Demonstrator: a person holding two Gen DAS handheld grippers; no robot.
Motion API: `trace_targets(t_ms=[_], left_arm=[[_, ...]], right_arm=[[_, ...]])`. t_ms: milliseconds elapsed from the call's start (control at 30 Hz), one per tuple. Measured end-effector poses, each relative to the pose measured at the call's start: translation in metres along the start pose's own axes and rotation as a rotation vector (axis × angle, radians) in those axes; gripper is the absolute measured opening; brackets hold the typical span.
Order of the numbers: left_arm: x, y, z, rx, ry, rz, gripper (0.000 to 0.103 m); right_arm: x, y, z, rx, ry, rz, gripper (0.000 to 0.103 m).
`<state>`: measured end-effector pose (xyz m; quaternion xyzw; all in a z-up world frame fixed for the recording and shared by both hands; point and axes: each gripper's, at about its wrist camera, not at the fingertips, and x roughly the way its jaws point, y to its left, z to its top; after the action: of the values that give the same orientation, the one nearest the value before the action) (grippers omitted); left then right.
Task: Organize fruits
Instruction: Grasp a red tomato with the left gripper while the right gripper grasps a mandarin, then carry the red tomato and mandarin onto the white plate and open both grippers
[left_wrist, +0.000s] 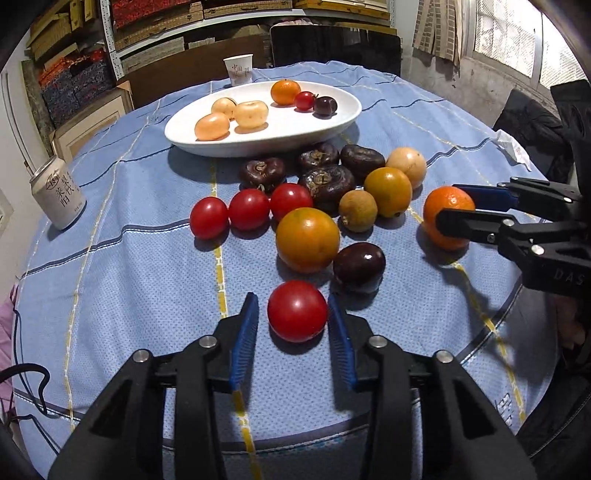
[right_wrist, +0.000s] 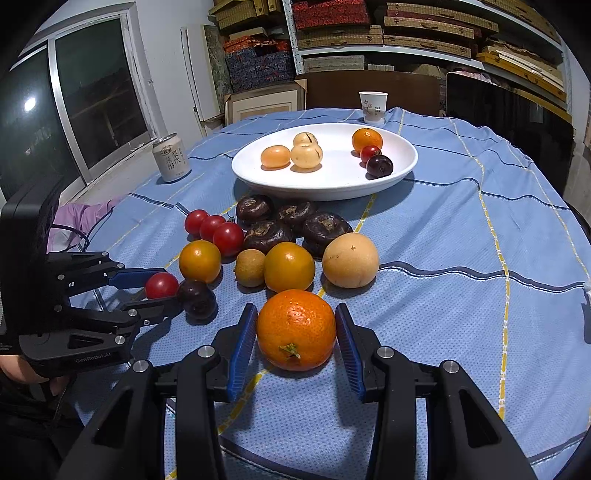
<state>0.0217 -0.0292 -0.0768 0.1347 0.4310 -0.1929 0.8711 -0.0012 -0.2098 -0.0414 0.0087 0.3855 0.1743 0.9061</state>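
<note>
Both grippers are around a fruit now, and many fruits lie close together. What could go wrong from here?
1. The left gripper brackets a smooth red tomato; one pad looks short of it, so it may slip or roll.
2. A dark plum lies against that gripper's finger and may be knocked.
3. The mandarin in the right gripper could bruise if squeezed.

Both tools are matte black plastic. The left gripper (left_wrist: 291, 317) carries ribbed blue pads (left_wrist: 243, 339) and round silver screws (left_wrist: 208, 341); white lettering marks its body. The right gripper (right_wrist: 295, 332) matches, with white letters on its side.
</note>
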Motion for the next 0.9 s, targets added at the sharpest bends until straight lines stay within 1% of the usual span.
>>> trace_targets(t_ms=[133,167,200,267,633,900], left_arm=[[0.0010,0.0014,0.0009,-0.008,0.002,-0.003,0.042],[0.0010,0.0014,0.0007,-0.009,0.001,-0.004,0.041],[0.0007,0.0008,0.0007,-0.007,-0.001,-0.007,0.034],[0.0000,0.0005,0.0005,-0.006,-0.007,-0.006,0.030],[-0.0049,0.0051,-0.0012,-0.030,-0.031,-0.008,0.030],[-0.0004,0.0045,0.0005,-0.025,-0.008,-0.008,0.030]], right_arm=[[-0.0001,-0.0001,-0.0001,0.001,0.000,0.000,0.044],[-0.0002,-0.0002,-0.0001,0.001,0.000,0.001,0.044],[-0.0001,-0.0002,-0.0001,0.001,0.000,0.001,0.044],[-0.0001,-0.0001,-0.0001,0.003,-0.001,0.002,0.044],[-0.0007,0.0001,0.0000,0.004,-0.003,0.006,0.044],[-0.0004,-0.0002,-0.0001,0.004,-0.002,0.007,0.044]])
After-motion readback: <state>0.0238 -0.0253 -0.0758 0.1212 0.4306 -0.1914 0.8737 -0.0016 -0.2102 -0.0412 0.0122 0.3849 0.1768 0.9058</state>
